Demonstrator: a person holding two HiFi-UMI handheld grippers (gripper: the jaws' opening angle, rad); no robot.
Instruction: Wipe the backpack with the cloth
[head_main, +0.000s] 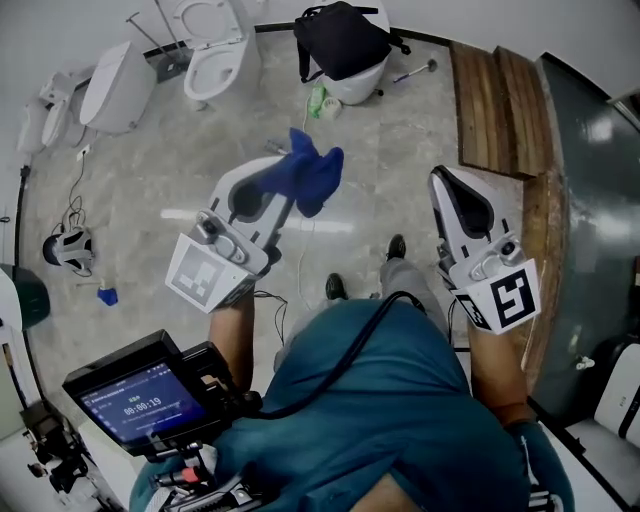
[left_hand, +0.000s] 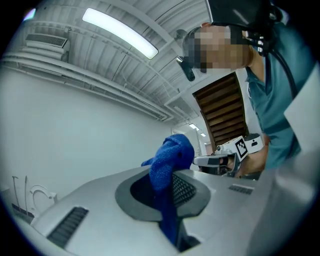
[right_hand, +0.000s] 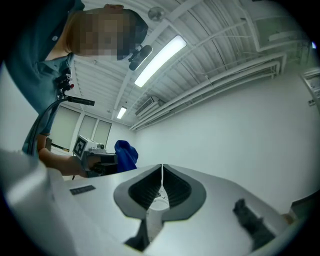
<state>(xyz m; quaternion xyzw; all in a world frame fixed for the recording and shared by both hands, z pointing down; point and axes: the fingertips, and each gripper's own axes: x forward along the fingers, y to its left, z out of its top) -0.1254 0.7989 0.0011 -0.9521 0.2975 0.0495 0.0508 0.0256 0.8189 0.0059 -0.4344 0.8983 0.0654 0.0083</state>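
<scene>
Risk entry: cloth (head_main: 306, 172) pinched by one end in my left gripper's (head_main: 270, 188) closed fingers, held up well apart from the backpack (head_main: 342, 40) across the floor; right gripper (head_main: 445, 185) fingers closed, empty; I judge the loose cloth may slip free during the carry.

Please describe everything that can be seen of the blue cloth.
The blue cloth looks like soft fabric with a fine woven texture, bunched up rather than spread out. The left gripper is shut on it: a strip runs down between the jaws and a crumpled lump sticks out past their tips. It is held in the air above the floor, well apart from the black backpack. Nothing else touches it.
</scene>
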